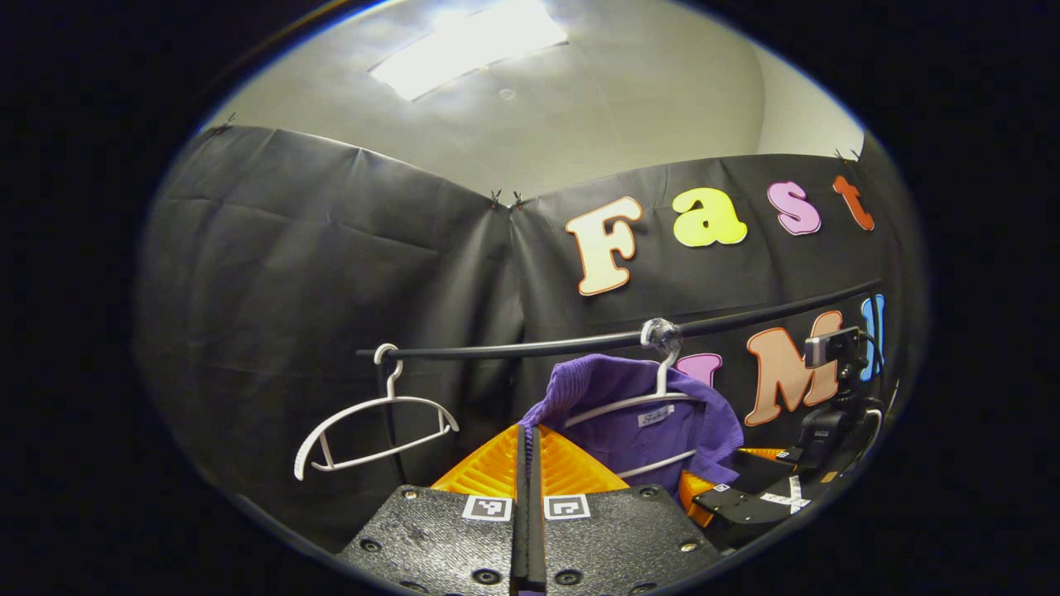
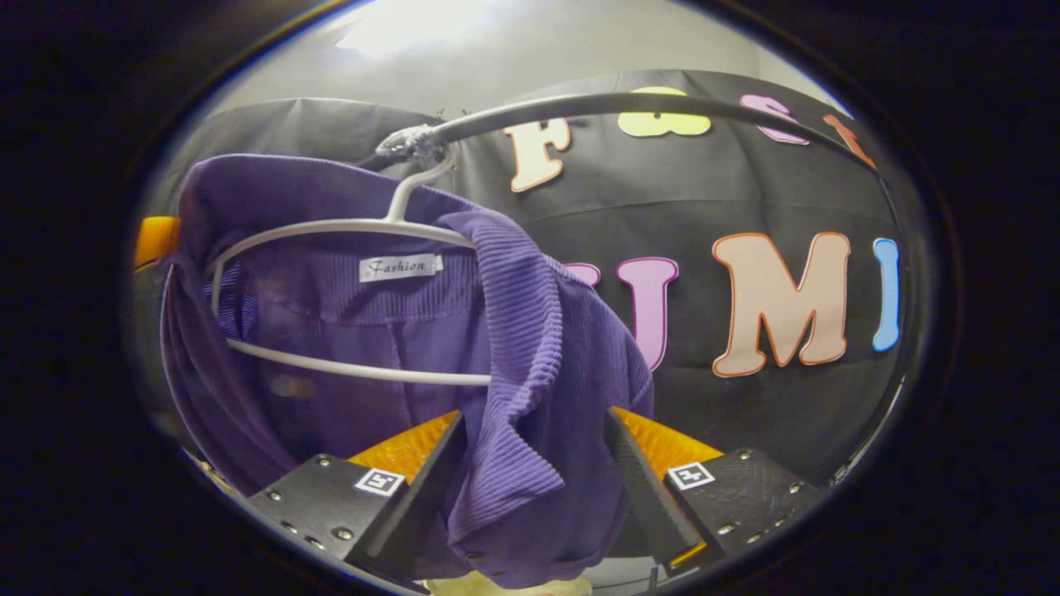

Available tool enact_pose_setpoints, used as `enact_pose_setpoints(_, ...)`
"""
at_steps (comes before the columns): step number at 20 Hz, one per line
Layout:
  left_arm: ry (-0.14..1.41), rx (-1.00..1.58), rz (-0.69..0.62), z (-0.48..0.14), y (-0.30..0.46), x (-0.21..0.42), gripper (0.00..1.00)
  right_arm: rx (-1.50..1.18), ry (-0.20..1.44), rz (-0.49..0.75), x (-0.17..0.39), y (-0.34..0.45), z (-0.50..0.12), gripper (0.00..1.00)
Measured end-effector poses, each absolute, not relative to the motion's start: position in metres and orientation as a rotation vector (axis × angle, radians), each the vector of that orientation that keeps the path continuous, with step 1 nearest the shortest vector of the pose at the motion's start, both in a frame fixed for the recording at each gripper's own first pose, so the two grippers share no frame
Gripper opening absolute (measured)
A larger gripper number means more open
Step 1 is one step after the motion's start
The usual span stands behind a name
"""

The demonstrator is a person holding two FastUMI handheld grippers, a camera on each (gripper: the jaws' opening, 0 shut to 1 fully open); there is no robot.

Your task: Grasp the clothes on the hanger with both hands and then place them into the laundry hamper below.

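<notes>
Purple shirt [image 2: 530, 389] hangs lengthwise toward 6 o'clock, collar at 12; right gripper [image 2: 530, 488] spread around it, left gripper [image 1: 530, 463] clenched.

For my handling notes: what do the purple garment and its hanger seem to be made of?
Purple garment: soft ribbed fabric, probably corduroy or knit; fine parallel ridges, matte, drapes in folds. White hanger: looks like smooth plastic or coated metal; thin, even, slightly glossy bars.

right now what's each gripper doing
Left gripper: shut, holding nothing, short of the purple shirt.
Right gripper: open, fingers either side of the shirt's front edge.
</notes>
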State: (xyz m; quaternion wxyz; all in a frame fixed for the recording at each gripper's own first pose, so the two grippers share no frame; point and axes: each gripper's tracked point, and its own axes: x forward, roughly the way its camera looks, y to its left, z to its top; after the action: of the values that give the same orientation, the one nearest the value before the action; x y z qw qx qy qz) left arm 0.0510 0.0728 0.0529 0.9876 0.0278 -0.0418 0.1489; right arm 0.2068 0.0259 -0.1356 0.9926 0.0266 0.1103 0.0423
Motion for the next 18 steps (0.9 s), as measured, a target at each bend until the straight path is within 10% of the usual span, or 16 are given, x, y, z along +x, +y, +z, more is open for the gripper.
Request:
enact_pose_setpoints(3,-0.079,0.066,0.324,0.053,0.083,0.051,0.02,0.053,0.260,0.061,0.216,0.026,-0.151,0.95)
enact_pose_setpoints(8,-0.071,0.081,0.352,0.051,0.097,0.053,0.02,0.047,0.297,0.014,0.219,0.018,-0.164,0.50)
enact_pose_setpoints(11,-0.071,0.090,0.361,0.051,0.104,0.055,0.00,0.023,0.304,-0.031,0.221,0.005,-0.164,0.47)
enact_pose_setpoints(12,-0.072,0.090,0.364,0.049,0.107,0.055,0.00,0.020,0.306,-0.042,0.220,0.001,-0.161,0.18)
enact_pose_setpoints(18,-0.064,0.100,0.380,0.045,0.122,0.061,0.00,0.005,0.283,-0.163,0.223,-0.035,-0.145,0.06)
